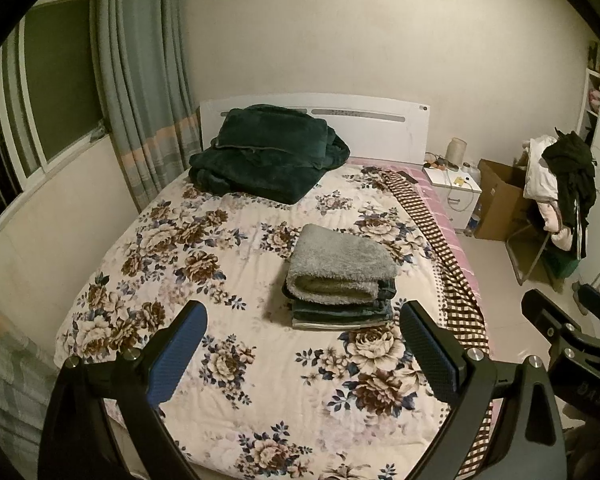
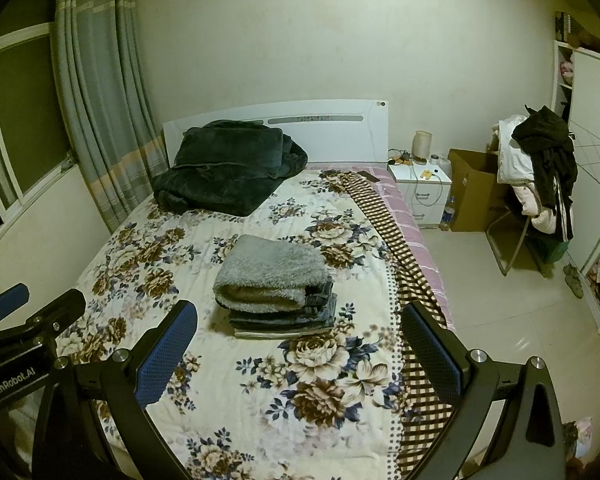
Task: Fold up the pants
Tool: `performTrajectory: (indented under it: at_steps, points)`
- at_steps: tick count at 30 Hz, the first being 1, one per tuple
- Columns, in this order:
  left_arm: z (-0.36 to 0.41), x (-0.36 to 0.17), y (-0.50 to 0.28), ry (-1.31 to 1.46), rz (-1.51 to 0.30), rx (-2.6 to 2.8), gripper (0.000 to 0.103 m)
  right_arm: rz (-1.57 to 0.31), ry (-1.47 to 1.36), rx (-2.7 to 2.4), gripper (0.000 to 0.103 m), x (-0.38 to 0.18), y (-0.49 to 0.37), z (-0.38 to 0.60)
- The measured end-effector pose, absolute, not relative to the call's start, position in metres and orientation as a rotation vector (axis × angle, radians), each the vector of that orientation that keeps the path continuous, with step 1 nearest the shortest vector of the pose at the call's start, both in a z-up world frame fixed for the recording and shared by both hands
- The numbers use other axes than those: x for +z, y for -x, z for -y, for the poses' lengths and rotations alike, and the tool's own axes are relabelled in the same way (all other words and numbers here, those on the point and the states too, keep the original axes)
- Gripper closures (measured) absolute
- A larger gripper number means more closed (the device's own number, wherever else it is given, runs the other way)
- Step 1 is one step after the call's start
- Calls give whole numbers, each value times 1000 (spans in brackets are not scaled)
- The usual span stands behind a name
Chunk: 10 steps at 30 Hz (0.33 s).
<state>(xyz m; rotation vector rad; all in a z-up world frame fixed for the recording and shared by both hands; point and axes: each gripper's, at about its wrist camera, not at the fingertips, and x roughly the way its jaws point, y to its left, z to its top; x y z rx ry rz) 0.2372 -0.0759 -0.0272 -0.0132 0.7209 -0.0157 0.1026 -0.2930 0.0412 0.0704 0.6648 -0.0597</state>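
Folded pants stacked mid-bed, fold rolls running left–right, lying beyond both empty, wide-apart hand-held grippers: just right of centre for the left hand-held gripper, slightly left for the right hand-held gripper, neither clearly nearer.

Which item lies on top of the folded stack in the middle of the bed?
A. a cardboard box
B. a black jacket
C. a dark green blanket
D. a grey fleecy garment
D: the grey fleecy garment caps the folded stack, while both grippers are open and empty.
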Motion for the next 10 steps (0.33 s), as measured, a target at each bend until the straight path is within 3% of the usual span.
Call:
performTrajectory:
  at_steps: [10]
  points:
    - [76,-30,-233,17,-706,-8,3,-661,-69,-63,0,42,-102,295]
